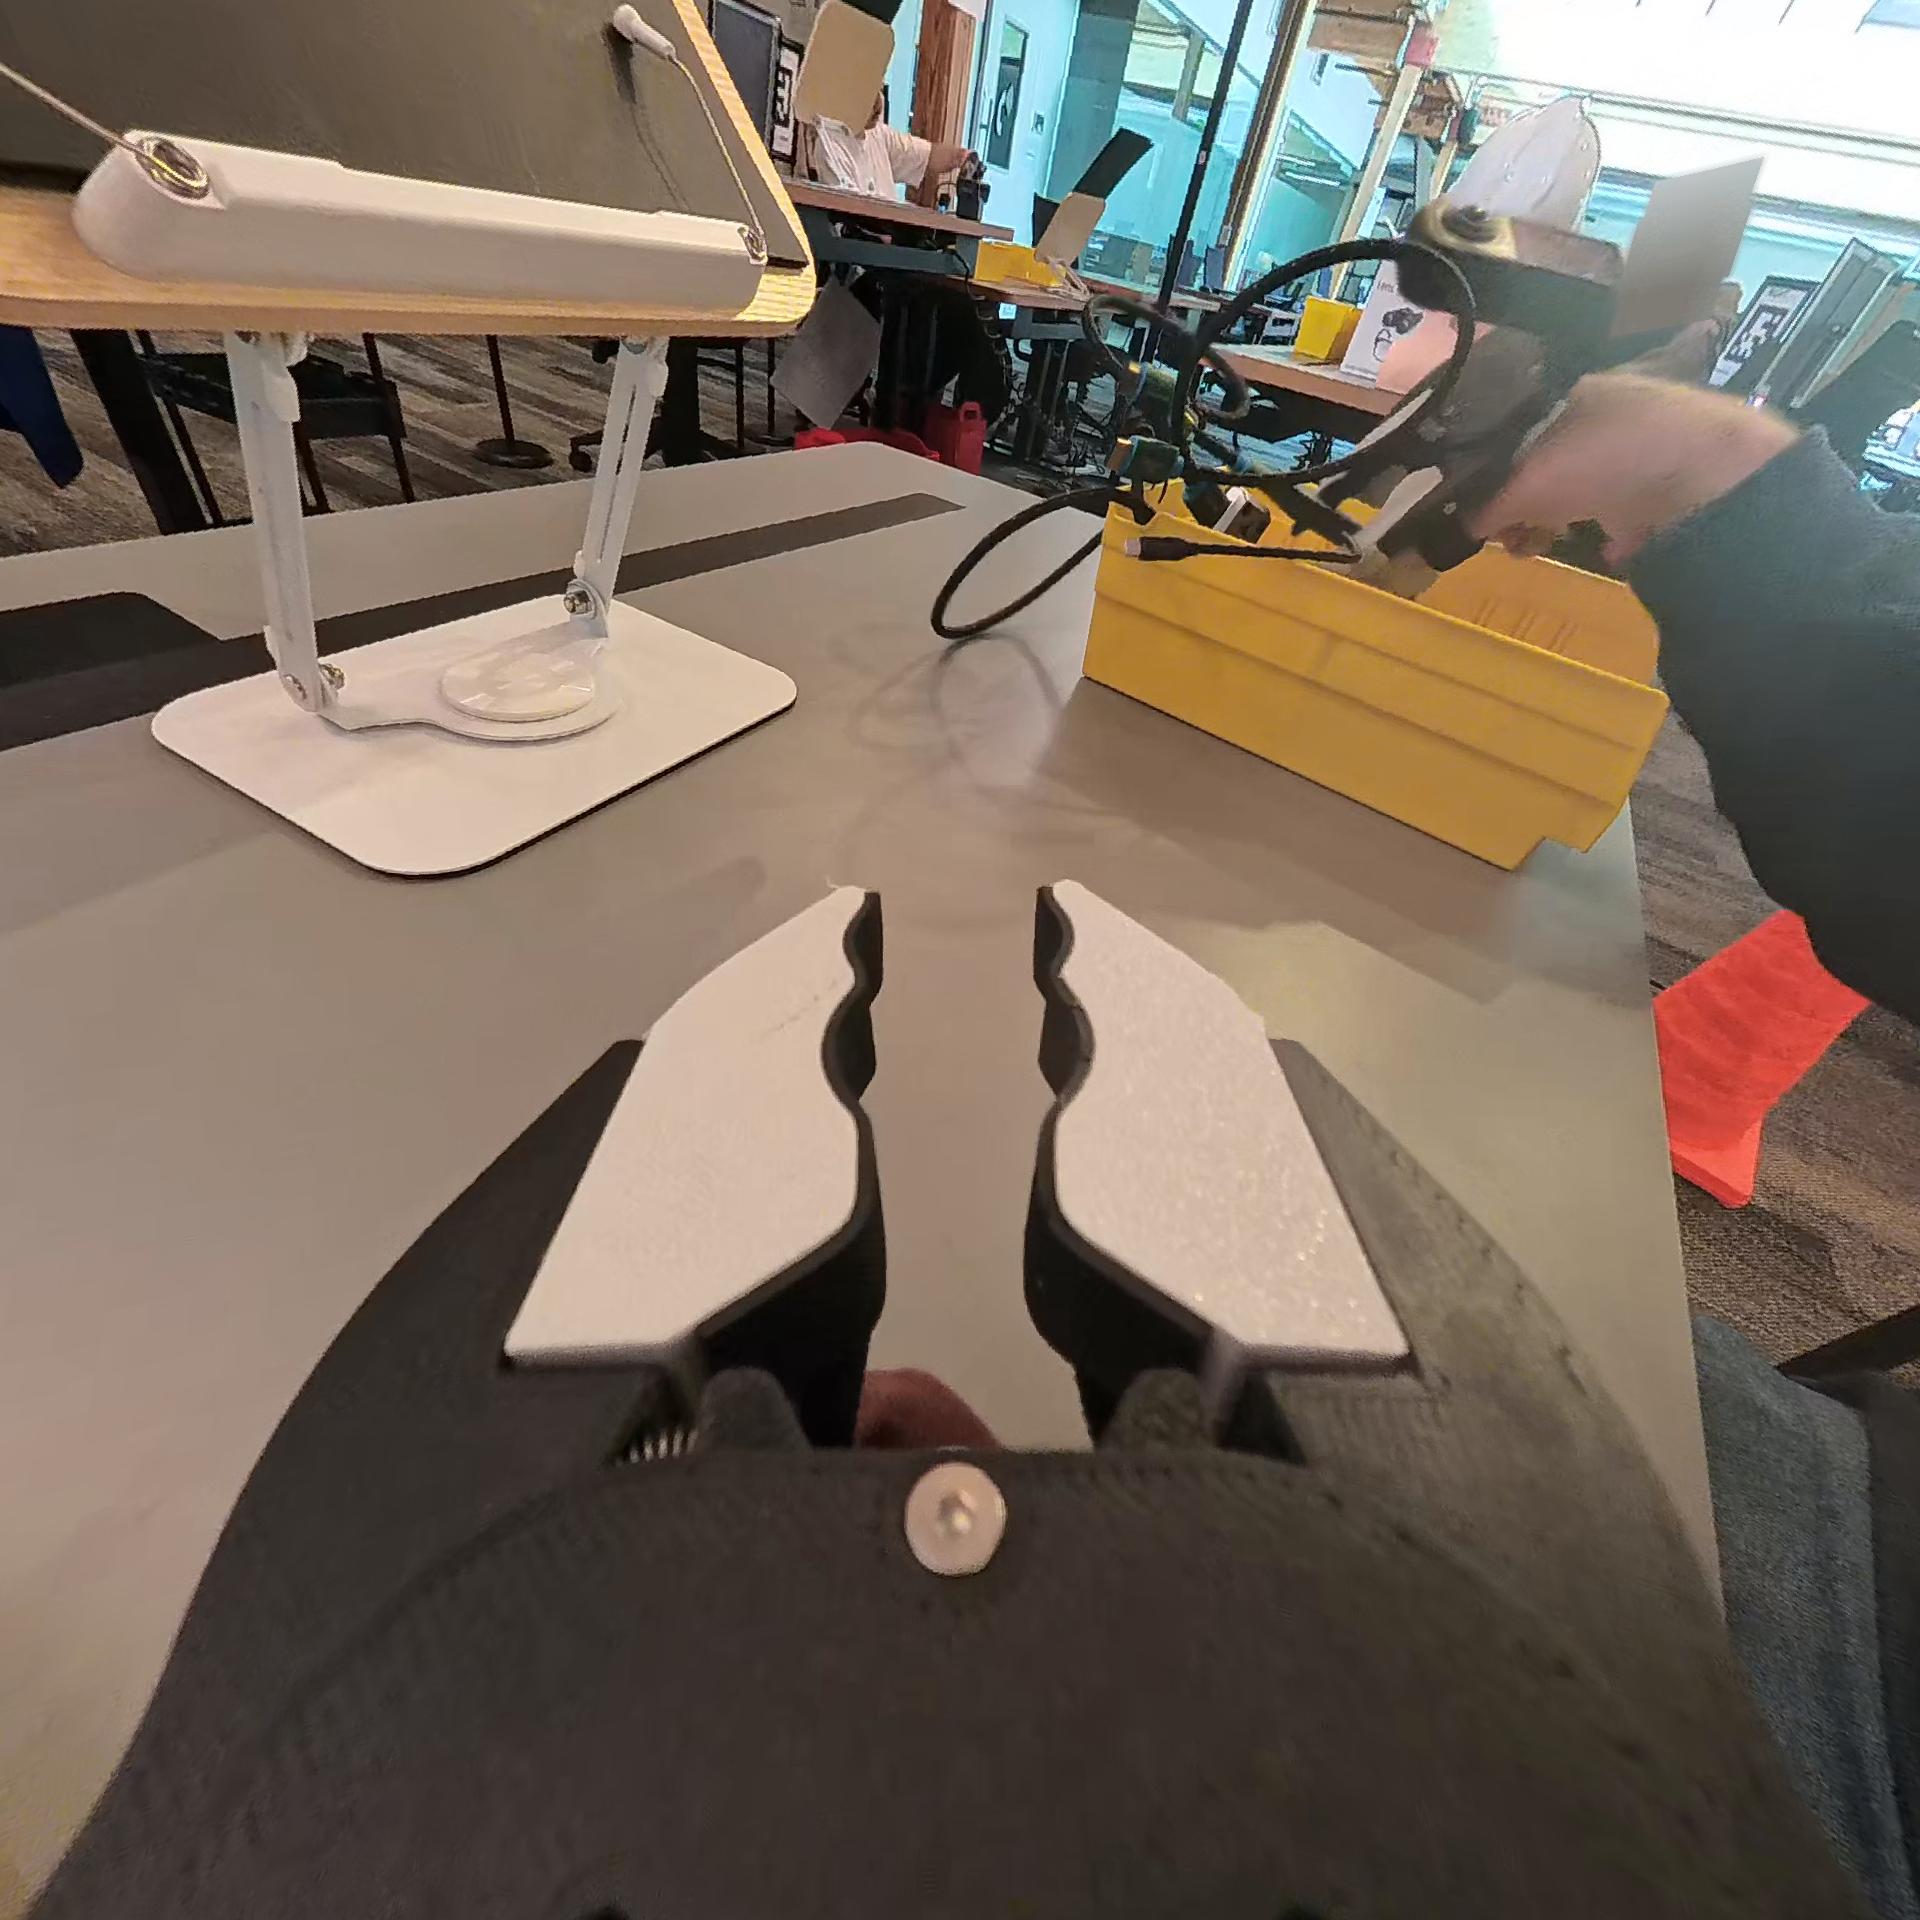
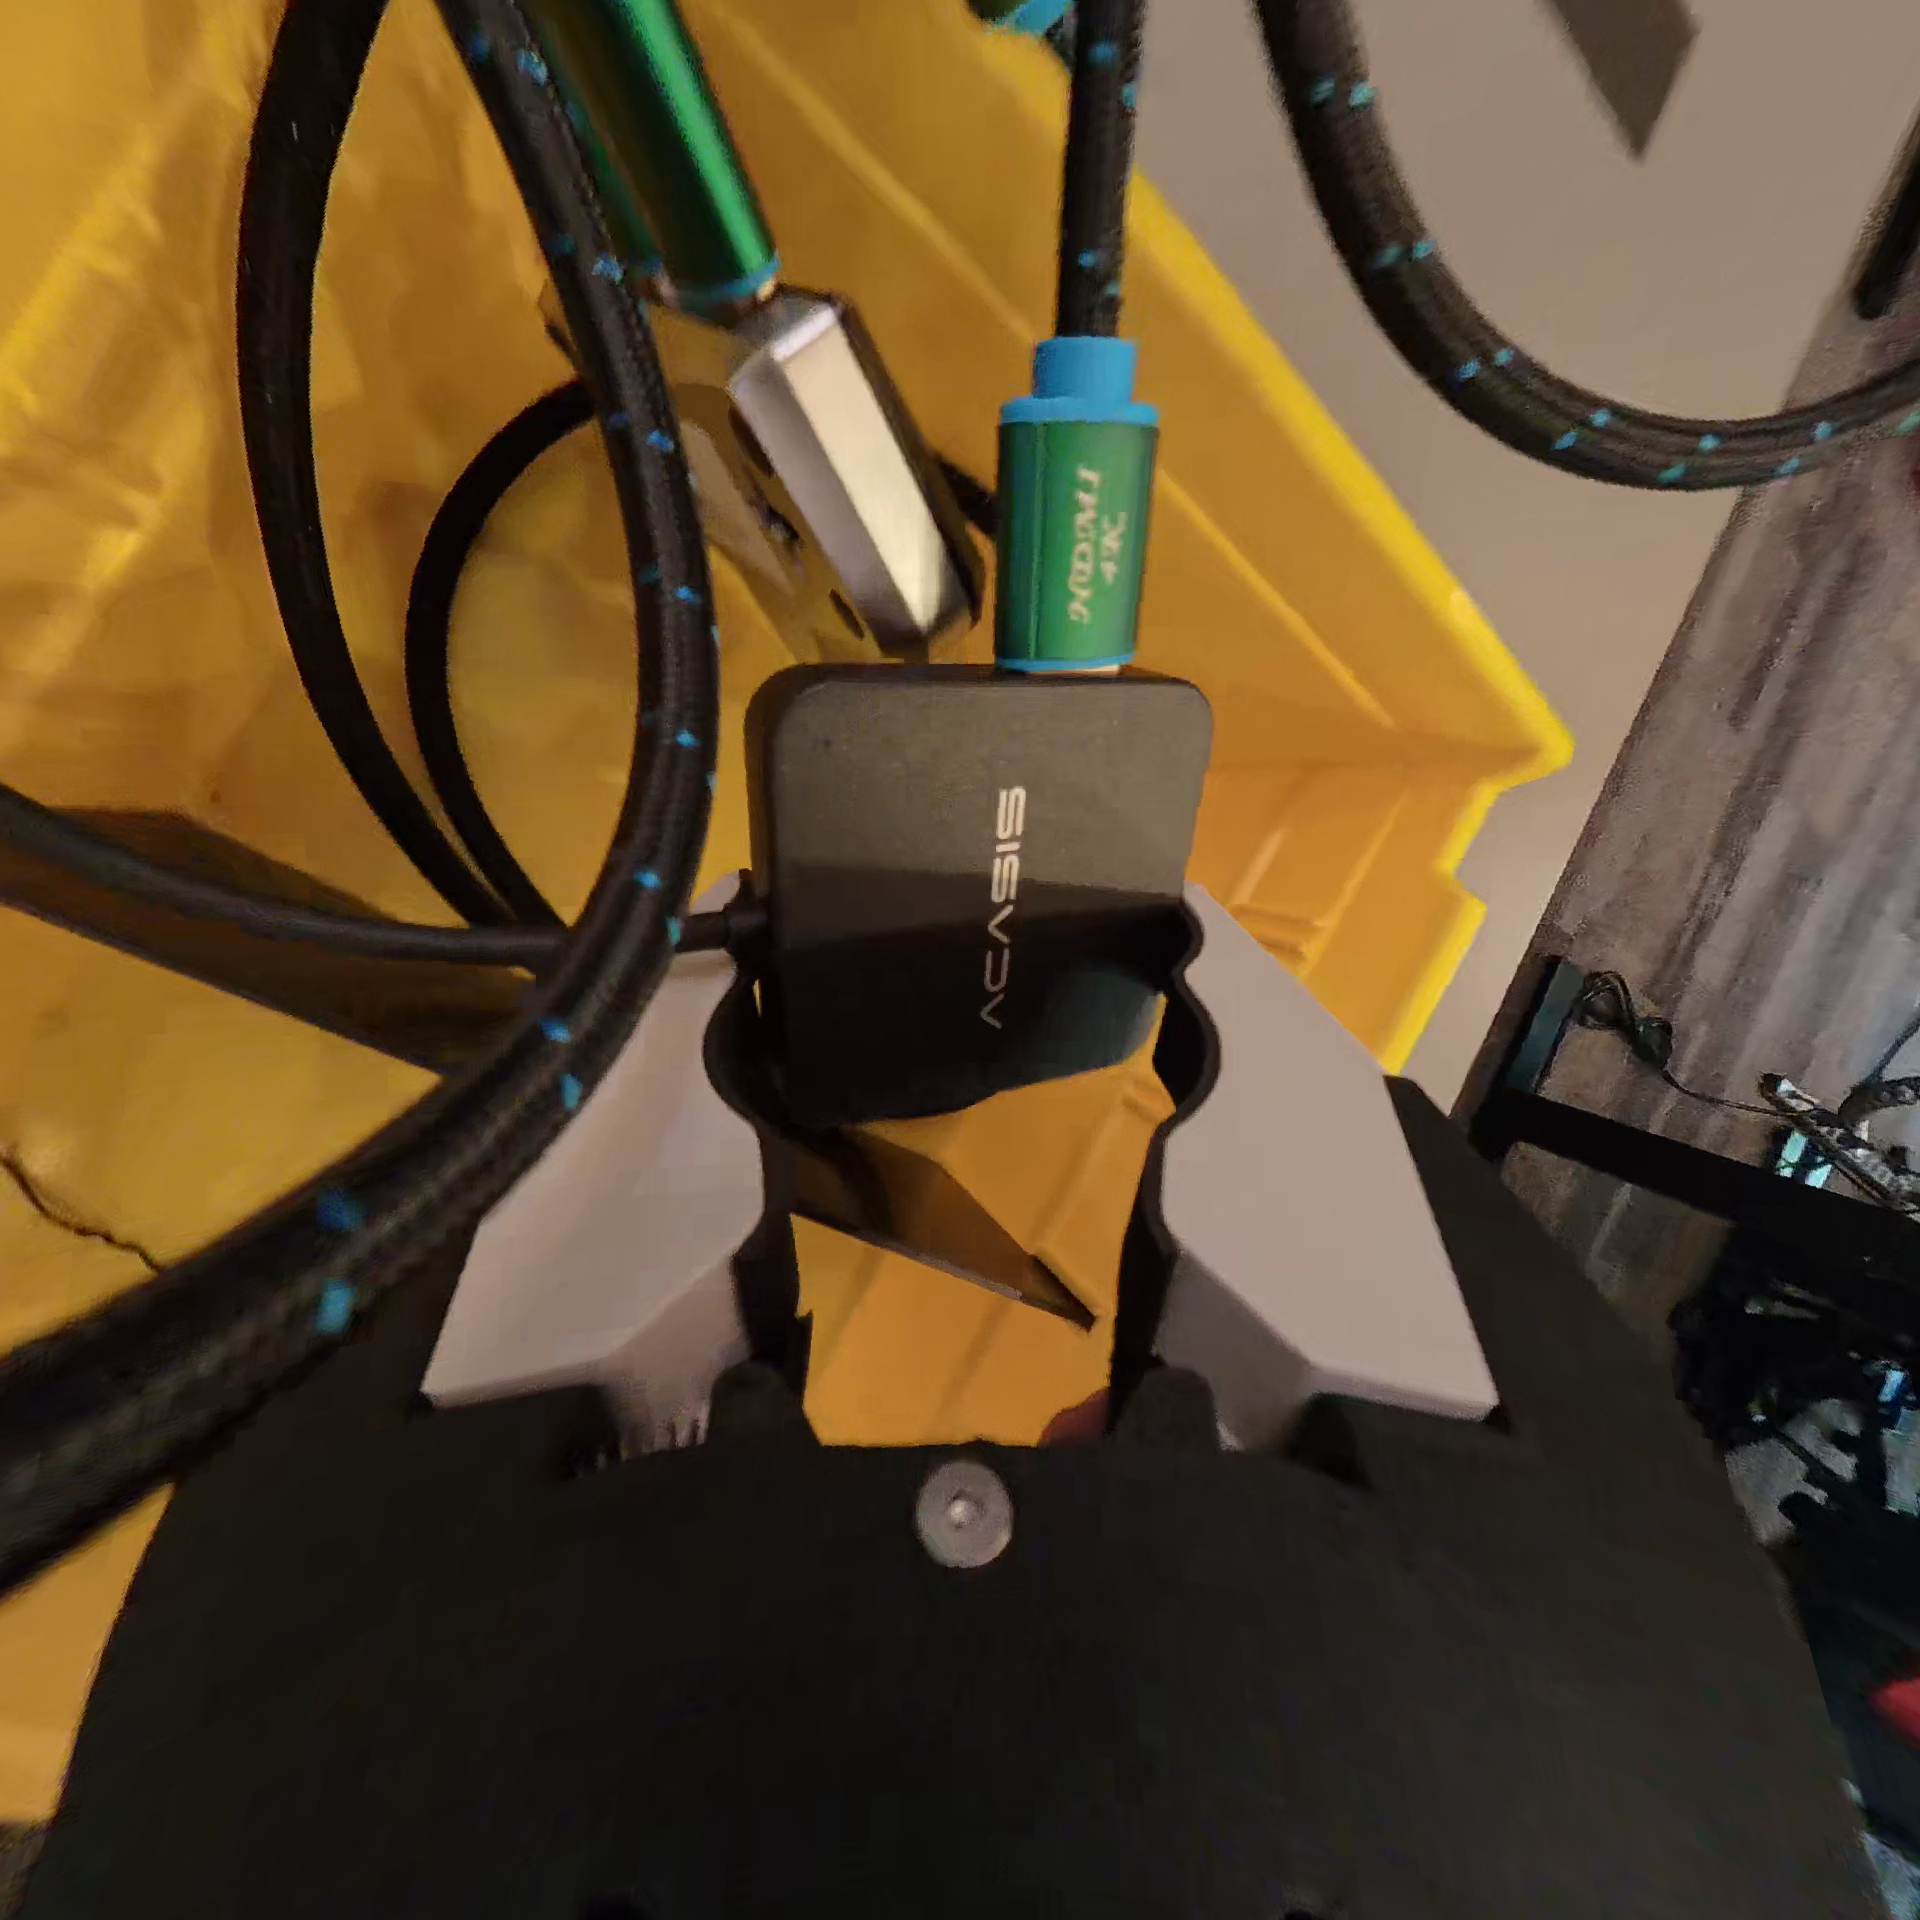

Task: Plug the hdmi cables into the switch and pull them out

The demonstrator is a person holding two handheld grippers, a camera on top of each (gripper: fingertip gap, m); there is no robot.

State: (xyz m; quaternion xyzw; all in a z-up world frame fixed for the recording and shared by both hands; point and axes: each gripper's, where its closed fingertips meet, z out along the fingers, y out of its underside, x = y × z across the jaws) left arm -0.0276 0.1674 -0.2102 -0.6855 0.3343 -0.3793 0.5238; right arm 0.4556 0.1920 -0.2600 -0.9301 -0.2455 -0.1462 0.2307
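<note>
In the right wrist view my right gripper [image 2: 966, 904] is shut on a small black switch box [image 2: 987, 790] and holds it over a yellow bin [image 2: 1299, 644]. A green HDMI plug [image 2: 1075, 540] with blue collars sits in the switch's far edge. A second green HDMI plug [image 2: 821, 457] with a bare silver end hangs loose beside it. Black braided cables [image 2: 644, 790] loop around them. My left gripper [image 1: 958, 909] is open and empty, low over the grey table [image 1: 623, 987]. The left wrist view shows the right gripper [image 1: 1371, 540] over the bin [image 1: 1351, 686], held by a hand.
A white stand [image 1: 468, 748] with a wooden board on top stands on the table at the left. A black cable loop [image 1: 997, 582] hangs out of the bin onto the table. An orange thing [image 1: 1745, 1049] lies on the carpet past the table's right edge. A person sits at far desks. My right fingertips sit around 50 centimeters from my left ones.
</note>
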